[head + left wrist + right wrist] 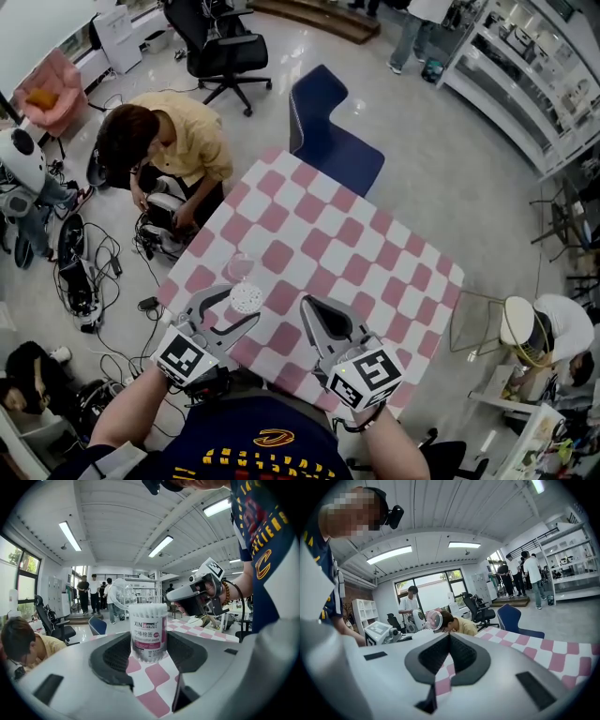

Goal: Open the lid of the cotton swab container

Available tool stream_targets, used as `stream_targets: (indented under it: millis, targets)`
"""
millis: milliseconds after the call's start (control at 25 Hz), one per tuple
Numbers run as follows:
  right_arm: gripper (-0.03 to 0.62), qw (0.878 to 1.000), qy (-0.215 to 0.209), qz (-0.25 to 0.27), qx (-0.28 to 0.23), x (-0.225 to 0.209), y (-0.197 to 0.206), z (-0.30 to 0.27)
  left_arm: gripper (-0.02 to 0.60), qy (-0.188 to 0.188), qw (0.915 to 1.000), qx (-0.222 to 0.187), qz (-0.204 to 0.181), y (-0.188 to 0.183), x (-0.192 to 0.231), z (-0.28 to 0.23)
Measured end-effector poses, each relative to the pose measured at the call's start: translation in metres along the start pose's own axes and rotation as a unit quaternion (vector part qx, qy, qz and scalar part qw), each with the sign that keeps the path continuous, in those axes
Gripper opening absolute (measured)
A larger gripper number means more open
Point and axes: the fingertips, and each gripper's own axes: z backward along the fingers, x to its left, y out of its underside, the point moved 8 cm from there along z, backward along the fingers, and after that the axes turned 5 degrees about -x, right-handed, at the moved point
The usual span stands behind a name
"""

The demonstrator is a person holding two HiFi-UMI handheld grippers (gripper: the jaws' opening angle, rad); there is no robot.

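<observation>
The table is pink-and-white checked, the container magenta-labelled.

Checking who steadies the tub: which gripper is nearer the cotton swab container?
Left. The left gripper has the cotton swab container between its jaws, pads against its sides; the right gripper, shut and empty, sits apart on the container's right in the head view.

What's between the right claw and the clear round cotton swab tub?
Only bare pink checked tablecloth separates right claw and swab tub, in head view.
</observation>
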Motion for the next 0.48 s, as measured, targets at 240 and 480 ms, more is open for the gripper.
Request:
stream_targets:
  millis: [240,480]
  targets:
    - [0.011,1.000,-0.002,0.002,-0.002,0.0007,-0.0001,0.0009,0.244,0.000,1.0000,0.001,0.001,-0.0023,-0.0012,-0.0008]
    - [0.011,1.000,-0.008,0.005,-0.005,-0.0010,-0.0026,0.0008,0.244,-0.002,1.0000,0.002,0.001,-0.0026,0.0003,-0.0006]
